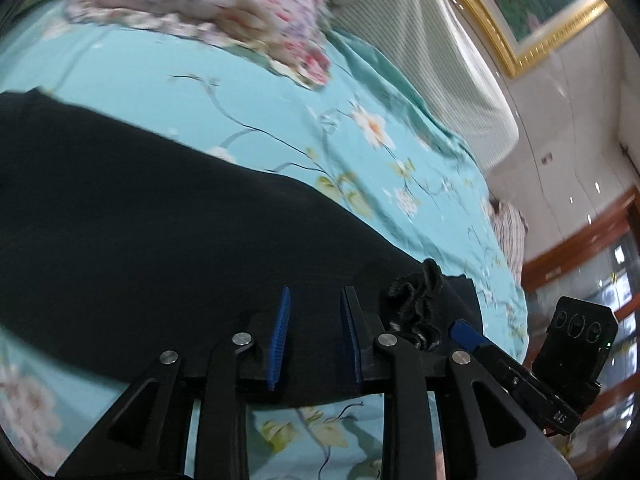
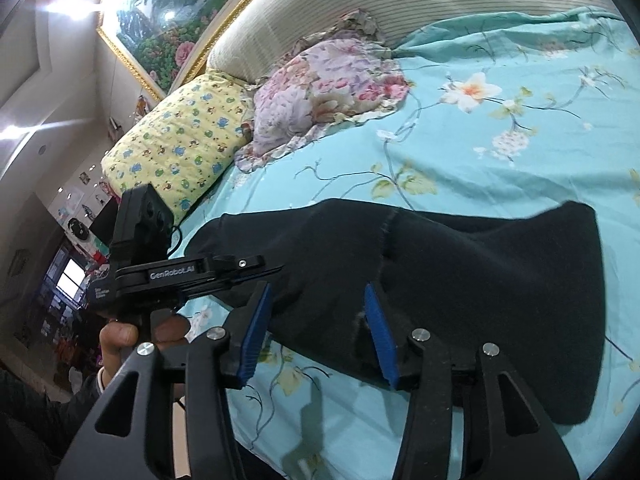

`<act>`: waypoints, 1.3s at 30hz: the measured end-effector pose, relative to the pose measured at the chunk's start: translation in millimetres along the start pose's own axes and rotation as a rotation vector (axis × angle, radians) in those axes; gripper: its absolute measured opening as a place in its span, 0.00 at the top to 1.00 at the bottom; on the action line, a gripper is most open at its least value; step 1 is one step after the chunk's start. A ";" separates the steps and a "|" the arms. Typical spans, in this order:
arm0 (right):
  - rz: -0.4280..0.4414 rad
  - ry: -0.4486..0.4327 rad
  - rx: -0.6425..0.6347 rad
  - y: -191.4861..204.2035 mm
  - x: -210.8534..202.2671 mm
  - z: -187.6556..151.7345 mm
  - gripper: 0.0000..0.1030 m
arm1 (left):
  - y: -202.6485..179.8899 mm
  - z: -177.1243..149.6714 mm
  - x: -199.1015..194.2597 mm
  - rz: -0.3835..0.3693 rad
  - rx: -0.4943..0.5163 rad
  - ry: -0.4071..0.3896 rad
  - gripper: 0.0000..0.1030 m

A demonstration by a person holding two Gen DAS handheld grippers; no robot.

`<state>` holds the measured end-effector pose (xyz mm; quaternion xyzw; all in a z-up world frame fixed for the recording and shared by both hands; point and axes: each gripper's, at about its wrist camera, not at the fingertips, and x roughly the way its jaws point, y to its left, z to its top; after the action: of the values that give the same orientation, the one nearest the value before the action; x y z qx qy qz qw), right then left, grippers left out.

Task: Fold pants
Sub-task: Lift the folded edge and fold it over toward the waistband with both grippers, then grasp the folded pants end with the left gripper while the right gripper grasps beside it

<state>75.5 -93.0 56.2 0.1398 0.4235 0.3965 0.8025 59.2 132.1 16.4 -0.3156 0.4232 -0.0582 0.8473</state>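
Note:
Black pants (image 1: pixel 160 220) lie flat on a turquoise floral bed sheet (image 1: pixel 280 108). In the left wrist view my left gripper (image 1: pixel 314 340) hovers open over the pants' near edge, next to a ruffled bit of black fabric (image 1: pixel 416 296). The right gripper's blue finger (image 1: pixel 466 334) shows beside that ruffle. In the right wrist view the pants (image 2: pixel 460 280) spread across the sheet (image 2: pixel 500 140). My right gripper (image 2: pixel 318 332) is open over their near edge. The left gripper (image 2: pixel 224 270) reaches in from the left at the pants' left end.
A yellow cartoon pillow (image 2: pixel 180 140) and a pink floral pillow (image 2: pixel 320 88) lie at the bed's head against a striped headboard (image 2: pixel 360 0). A gold-framed painting (image 2: pixel 160 12) hangs above. The bed edge runs along the right in the left wrist view (image 1: pixel 516 264).

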 end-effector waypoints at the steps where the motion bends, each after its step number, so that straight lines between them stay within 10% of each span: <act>1: 0.002 0.003 -0.007 2.9 2.4 1.2 0.52 | 5.3 -2.2 -7.3 0.008 -0.017 -0.014 0.74; 21: 0.140 0.120 -0.185 71.4 88.1 53.7 0.47 | 118.4 -30.3 -120.4 0.188 -0.353 -0.223 0.53; 39: 0.188 0.332 -0.367 113.6 200.0 104.6 0.43 | 158.3 -13.8 -99.0 0.203 -0.482 -0.176 0.49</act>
<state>164.7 143.1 69.1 -0.0361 0.4554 0.5570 0.6936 -40.8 287.4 -14.8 -0.4681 0.3790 0.1570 0.7827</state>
